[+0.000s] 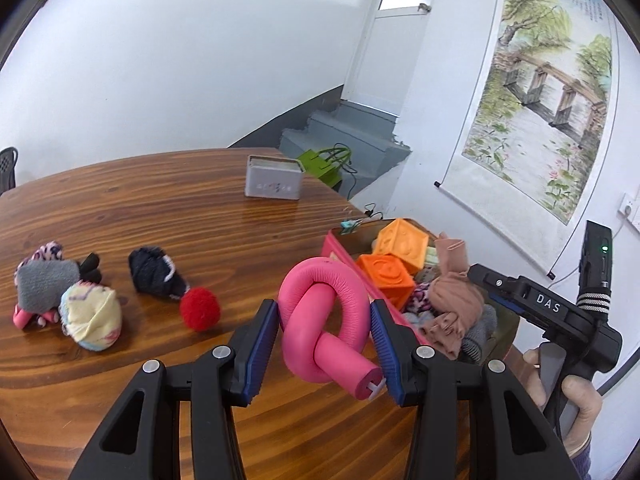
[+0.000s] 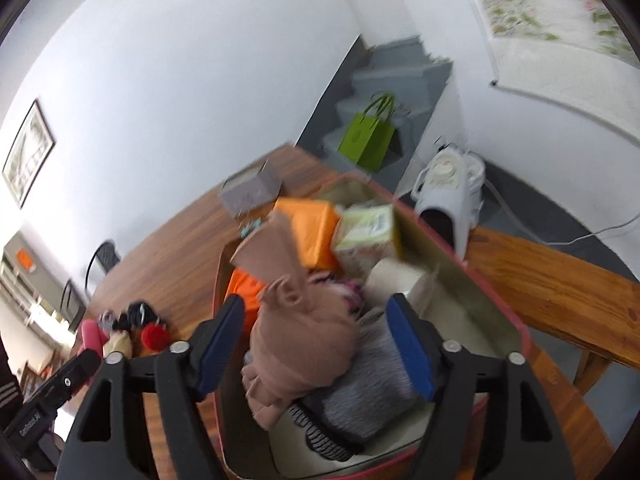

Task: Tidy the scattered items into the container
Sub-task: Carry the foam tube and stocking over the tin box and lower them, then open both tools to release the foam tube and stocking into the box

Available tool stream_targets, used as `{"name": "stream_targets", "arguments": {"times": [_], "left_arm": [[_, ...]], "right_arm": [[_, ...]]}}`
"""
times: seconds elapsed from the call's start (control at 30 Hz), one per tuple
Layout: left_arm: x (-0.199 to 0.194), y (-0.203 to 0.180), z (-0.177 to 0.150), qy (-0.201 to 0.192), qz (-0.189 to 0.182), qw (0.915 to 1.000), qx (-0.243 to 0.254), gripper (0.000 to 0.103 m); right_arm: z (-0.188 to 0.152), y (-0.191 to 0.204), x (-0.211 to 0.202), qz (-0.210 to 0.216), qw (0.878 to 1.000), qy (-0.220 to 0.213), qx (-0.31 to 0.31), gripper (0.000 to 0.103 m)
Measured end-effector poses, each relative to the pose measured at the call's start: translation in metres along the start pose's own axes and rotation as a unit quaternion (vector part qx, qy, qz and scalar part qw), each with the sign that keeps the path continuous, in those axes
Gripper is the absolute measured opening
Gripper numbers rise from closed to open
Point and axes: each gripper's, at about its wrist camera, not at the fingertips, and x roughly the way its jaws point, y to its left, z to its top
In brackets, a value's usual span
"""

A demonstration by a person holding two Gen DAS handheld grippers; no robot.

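Gripping one knotted pink tube [image 1: 324,320]: left tool [image 1: 326,344]; right tool [image 2: 316,344] wide, empty; two orange cubes [image 1: 390,284].

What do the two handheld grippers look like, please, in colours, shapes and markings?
Both are black plastic, with angular arms that have triangular cut-outs, silver round pivot bolts, and blue ribbed pads on the fingers. The left wrist view shows the right gripper's handle from the side: white "DAS" lettering, a grey trigger, silver-striped bands and a green indicator light on its black upright part.
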Motion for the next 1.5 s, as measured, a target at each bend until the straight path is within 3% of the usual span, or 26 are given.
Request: {"name": "stream_targets", "arguments": {"times": [0.13,0.4,0.87,1.37,1.47,1.5], "left_arm": [[0.009,-0.016,0.006,0.000,-0.013,0.9999,0.010,0.049],[0.033,-0.046,0.016,0.009,-0.040,0.9987,0.030,0.049],[0.093,-0.080,0.020,0.051,-0.082,0.9943,0.044,0.049],[0.116,-0.089,0.016,0.068,-0.098,0.9917,0.050,0.049],[0.116,-0.089,0.016,0.068,-0.094,0.9923,0.045,0.058],[0.115,-0.089,0.017,0.068,-0.093,0.9925,0.042,0.068]], "right_arm": [[0.003,-0.006,-0.017,-0.026,0.998,-0.049,0.017,0.081],[0.010,-0.016,-0.028,-0.056,0.993,-0.097,0.034,0.081],[0.002,-0.008,-0.041,-0.072,0.989,-0.131,0.022,0.081],[0.001,-0.006,-0.045,-0.074,0.987,-0.144,0.022,0.081],[0.000,-0.008,-0.049,-0.079,0.984,-0.155,0.028,0.081],[0.000,-0.009,-0.051,-0.082,0.983,-0.160,0.030,0.082]]}}
